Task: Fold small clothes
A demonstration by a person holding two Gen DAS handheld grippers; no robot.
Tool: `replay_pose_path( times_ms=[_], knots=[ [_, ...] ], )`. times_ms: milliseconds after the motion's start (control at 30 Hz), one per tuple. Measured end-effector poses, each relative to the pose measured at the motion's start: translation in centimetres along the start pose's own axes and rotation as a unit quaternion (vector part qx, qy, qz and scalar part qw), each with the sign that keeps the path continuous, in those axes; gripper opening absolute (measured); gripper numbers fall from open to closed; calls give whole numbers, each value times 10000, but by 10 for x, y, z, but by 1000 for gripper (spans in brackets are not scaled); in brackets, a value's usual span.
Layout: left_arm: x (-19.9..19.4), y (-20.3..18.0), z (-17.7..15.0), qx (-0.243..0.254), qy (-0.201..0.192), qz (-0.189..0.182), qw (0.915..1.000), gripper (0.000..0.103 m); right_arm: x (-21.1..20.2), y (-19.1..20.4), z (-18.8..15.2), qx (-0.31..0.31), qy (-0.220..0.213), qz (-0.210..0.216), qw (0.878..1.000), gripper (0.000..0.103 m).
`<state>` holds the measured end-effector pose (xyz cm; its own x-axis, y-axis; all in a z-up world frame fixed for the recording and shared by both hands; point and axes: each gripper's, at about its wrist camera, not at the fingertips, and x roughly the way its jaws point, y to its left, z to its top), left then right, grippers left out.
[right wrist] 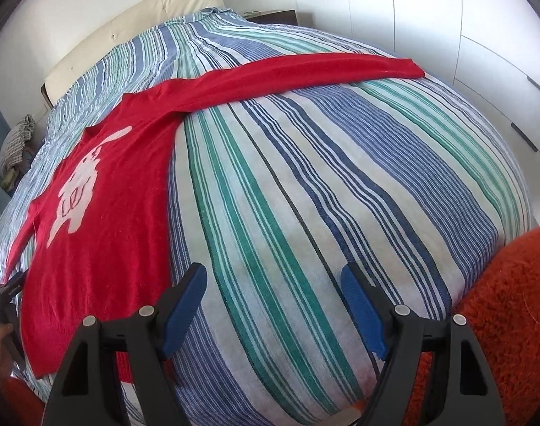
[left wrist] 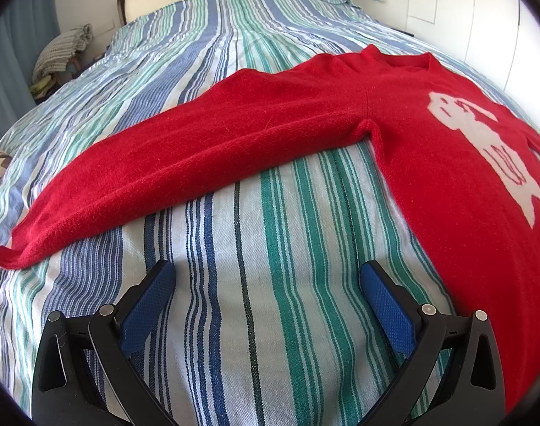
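Striped bed, red sweater spread flat, orange fuzzy sleeve only in right view, both grippers' jaws apart

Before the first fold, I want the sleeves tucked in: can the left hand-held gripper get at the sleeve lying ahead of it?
Probably yes. The left hand-held gripper is open over bare striped bedspread, and the red sweater's sleeve lies flat just beyond its fingertips with nothing between.
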<state>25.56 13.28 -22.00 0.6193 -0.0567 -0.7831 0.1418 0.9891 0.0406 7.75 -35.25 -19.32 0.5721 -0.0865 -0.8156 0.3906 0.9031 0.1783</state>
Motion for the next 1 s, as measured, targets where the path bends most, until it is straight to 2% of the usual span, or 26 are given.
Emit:
replay_pose_path(
  times_ms=[267, 367, 433, 567, 667, 733, 867, 1000],
  knots=[
    [2, 0, 2, -94, 93, 4, 9999, 103, 3, 2, 0, -50, 26, -22, 10000, 79],
    [3, 5, 5, -464, 337, -20, 9983, 103, 2, 2, -1, -32, 28, -7, 10000, 79],
    [2, 5, 6, -659, 478, 44, 9967, 103, 2, 2, 0, -20, 32, 5, 10000, 79],
    [-8, -3, -1, -625, 558, 273, 9961, 103, 2, 1, 0, 13, 24, 33, 10000, 79],
    [-30, -8, -9, -734, 487, 402, 9953, 102, 0, -1, 1, 38, 6, 65, 10000, 79],
    [-49, -8, -17, -972, 395, 449, 9935, 102, -1, -2, 2, 83, -19, 87, 9999, 79],
    [-99, -8, -31, -1659, 98, 317, 9856, 102, -2, -4, 4, 177, -51, 112, 9998, 79],
    [-137, -21, -39, -1935, -62, 256, 9807, 102, -3, 0, 6, 152, -98, 133, 9997, 79]
  ],
)
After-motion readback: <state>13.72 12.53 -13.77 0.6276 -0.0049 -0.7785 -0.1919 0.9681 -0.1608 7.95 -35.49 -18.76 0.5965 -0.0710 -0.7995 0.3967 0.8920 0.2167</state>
